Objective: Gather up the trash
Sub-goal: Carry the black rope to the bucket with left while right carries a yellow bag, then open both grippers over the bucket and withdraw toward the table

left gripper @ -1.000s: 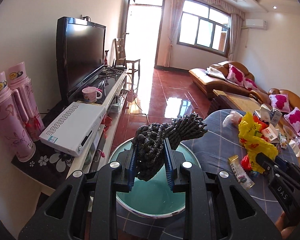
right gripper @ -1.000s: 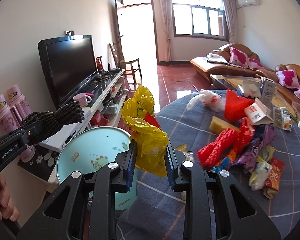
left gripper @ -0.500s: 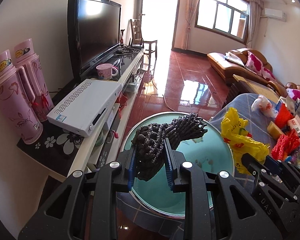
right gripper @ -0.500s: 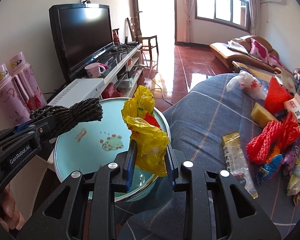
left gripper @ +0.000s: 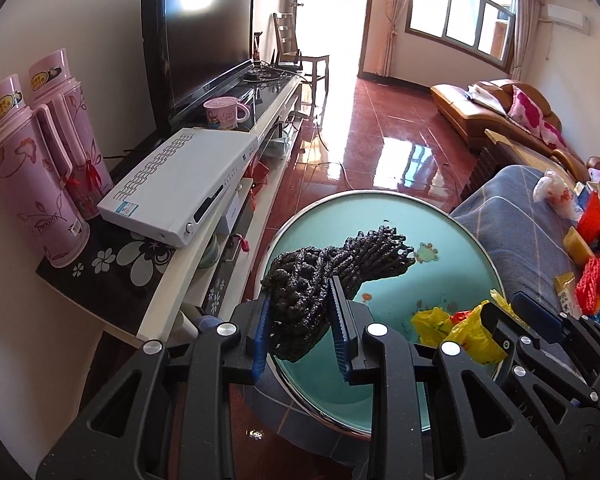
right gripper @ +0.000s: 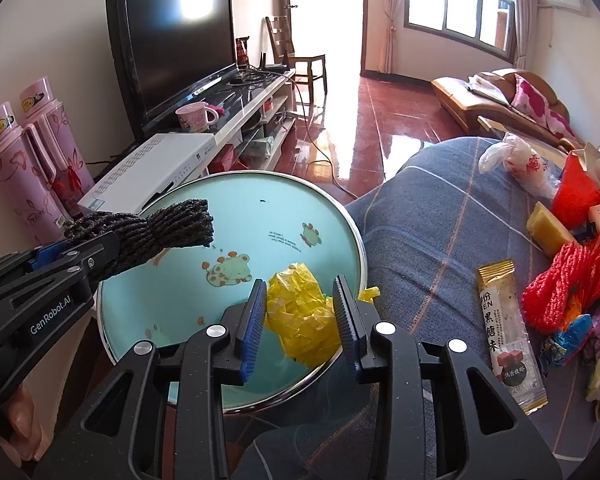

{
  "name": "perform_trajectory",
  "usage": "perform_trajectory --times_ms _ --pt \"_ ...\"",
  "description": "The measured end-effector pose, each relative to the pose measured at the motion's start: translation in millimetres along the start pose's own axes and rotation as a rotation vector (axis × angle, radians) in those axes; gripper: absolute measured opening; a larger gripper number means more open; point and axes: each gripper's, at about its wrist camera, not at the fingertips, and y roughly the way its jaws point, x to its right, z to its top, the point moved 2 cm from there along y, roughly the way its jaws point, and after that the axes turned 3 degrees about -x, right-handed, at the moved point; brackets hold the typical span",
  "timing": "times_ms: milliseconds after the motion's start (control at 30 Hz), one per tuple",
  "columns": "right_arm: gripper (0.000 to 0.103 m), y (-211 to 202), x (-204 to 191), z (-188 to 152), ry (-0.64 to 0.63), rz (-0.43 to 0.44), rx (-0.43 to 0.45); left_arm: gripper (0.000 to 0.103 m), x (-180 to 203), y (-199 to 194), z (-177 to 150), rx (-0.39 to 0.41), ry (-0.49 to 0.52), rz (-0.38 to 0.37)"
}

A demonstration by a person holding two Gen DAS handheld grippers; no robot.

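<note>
Trash, left wrist view: a black net bundle (left gripper: 332, 268) is clamped between the narrowly parted fingers of the left claw (left gripper: 300, 332), suspended above a pale green basin (left gripper: 452, 240). A yellow plastic bag (left gripper: 456, 328) lies inside the basin beside the right claw (left gripper: 508, 320).

Right wrist view: the right claw (right gripper: 300, 320) stands wide open around the yellow plastic bag (right gripper: 300, 312), its pads clear of it. Further wrappers (right gripper: 504, 328) lie on the blue checked worktop (right gripper: 432, 216).
</note>
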Motion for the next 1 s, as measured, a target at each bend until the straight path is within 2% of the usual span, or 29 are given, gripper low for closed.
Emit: perform_trajectory --times_ms 267,300,400,433,833,1000 --pt "0.044 -12.1 14.1 3.6 0.034 -0.021 0.031 0.038 3.9 -1.1 -0.2 0.0 0.008 0.003" --pt "0.045 -14.8 17.0 4.4 0.042 -0.025 0.038 0.041 4.6 -1.2 -0.5 0.0 0.012 -0.001" --pt "0.048 -24.6 27.2 6.8 0.063 -0.054 0.062 0.063 8.4 -3.8 -0.5 0.007 0.017 -0.01" --pt "0.048 -28.1 31.3 7.4 0.072 -0.068 0.069 0.067 9.6 -5.2 -0.4 0.011 0.018 -0.008" --pt "0.06 -66.8 78.4 0.3 0.183 -0.15 0.137 0.087 27.5 -21.8 -2.1 0.044 0.036 -0.031" --pt "0.06 -77.8 88.8 -5.1 0.212 -0.157 0.153 0.089 36.7 -31.9 -3.5 0.065 0.053 -0.04"
